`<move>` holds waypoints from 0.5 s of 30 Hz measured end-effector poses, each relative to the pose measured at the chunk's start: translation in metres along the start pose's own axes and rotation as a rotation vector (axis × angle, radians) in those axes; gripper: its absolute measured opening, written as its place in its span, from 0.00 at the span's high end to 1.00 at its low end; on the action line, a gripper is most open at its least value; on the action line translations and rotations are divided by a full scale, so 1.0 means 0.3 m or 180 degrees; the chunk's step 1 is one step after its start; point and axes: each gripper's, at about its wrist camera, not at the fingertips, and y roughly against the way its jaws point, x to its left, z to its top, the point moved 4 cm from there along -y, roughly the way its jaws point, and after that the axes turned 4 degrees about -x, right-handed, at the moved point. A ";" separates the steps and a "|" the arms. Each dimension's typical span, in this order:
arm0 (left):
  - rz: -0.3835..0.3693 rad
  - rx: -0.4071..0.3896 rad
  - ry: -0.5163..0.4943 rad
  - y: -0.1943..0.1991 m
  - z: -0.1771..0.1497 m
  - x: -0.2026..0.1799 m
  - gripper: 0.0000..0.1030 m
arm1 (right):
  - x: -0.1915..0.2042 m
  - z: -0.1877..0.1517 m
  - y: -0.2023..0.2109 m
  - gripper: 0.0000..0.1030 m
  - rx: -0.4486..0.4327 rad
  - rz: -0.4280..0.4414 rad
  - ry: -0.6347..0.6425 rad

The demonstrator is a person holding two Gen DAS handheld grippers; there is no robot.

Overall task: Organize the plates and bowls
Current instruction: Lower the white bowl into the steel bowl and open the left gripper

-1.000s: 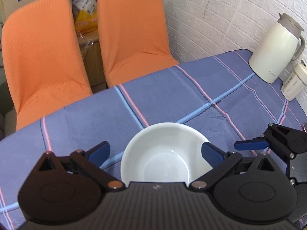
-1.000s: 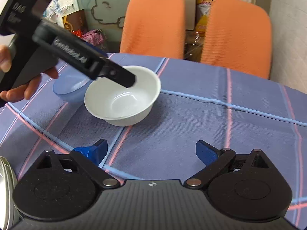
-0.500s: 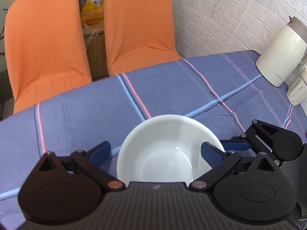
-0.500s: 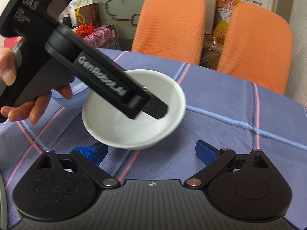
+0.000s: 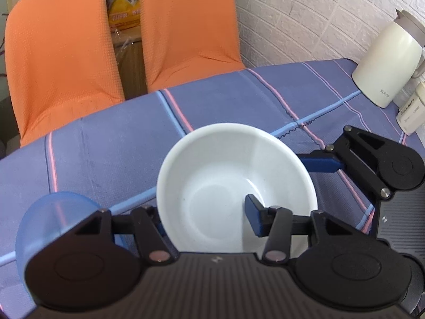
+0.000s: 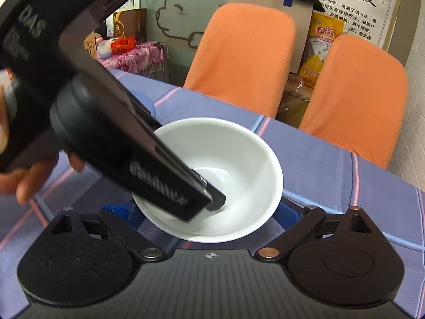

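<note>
The white bowl (image 5: 236, 183) sits tilted over the blue checked tablecloth (image 5: 111, 143), near the middle of the table's near side. The left gripper (image 5: 204, 220) has just been closing, and the bowl's near-left wall is now between its fingers: one blue pad (image 5: 253, 216) lies inside against the bowl's inner wall, the other is hidden outside behind the rim. It looks clamped on that wall. From the right wrist view the same gripper (image 6: 212, 202) reaches down into the bowl (image 6: 239, 164) from the left, held by a hand (image 6: 24, 175) at the left edge.

The right gripper (image 6: 209, 210) is low and just beside the bowl on its right, jaws spread wide with nothing between them; its blue fingertips are mostly hidden under the bowl's rim. In the left wrist view one of its blue fingers (image 5: 321, 163) points at the bowl's right rim, very close to it.

A blue bowl (image 5: 53, 212) stands just left of the white one. A cream jug (image 5: 385, 61) stands at the far right by the wall. Two orange chairs (image 5: 61, 61) stand beyond the table.
</note>
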 end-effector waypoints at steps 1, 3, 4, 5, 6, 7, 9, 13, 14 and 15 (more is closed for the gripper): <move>-0.0006 -0.0008 0.0003 0.007 -0.002 -0.004 0.51 | -0.002 0.000 0.002 0.17 -0.0001 0.0001 0.0007; 0.0003 -0.0028 -0.0032 0.025 -0.009 -0.021 0.51 | -0.003 0.000 0.007 0.17 -0.0028 0.0025 -0.0019; 0.0011 -0.0040 -0.0053 0.040 -0.013 -0.034 0.51 | -0.003 -0.001 0.013 0.17 -0.0044 0.0034 -0.0046; 0.0014 -0.0054 -0.0063 0.055 -0.017 -0.048 0.51 | -0.003 -0.001 0.021 0.17 -0.0056 0.0042 -0.0072; 0.0018 -0.0074 -0.0072 0.076 -0.023 -0.066 0.51 | -0.002 0.000 0.030 0.17 -0.0064 0.0042 -0.0078; 0.0021 -0.0100 -0.0081 0.100 -0.032 -0.086 0.51 | 0.002 0.002 0.041 0.17 -0.0072 0.0039 -0.0070; 0.0014 -0.0158 -0.0098 0.153 -0.055 -0.136 0.51 | 0.013 0.008 0.069 0.17 -0.0086 0.0018 -0.0036; -0.0042 -0.0259 -0.0129 0.276 -0.135 -0.259 0.51 | 0.057 -0.003 0.188 0.17 -0.0178 -0.0037 0.0026; -0.0064 -0.0273 -0.0123 0.304 -0.160 -0.291 0.51 | 0.073 -0.010 0.227 0.17 -0.0200 -0.0054 0.0044; -0.0084 -0.0280 -0.0111 0.331 -0.189 -0.326 0.51 | 0.077 -0.020 0.269 0.17 -0.0220 -0.0068 0.0068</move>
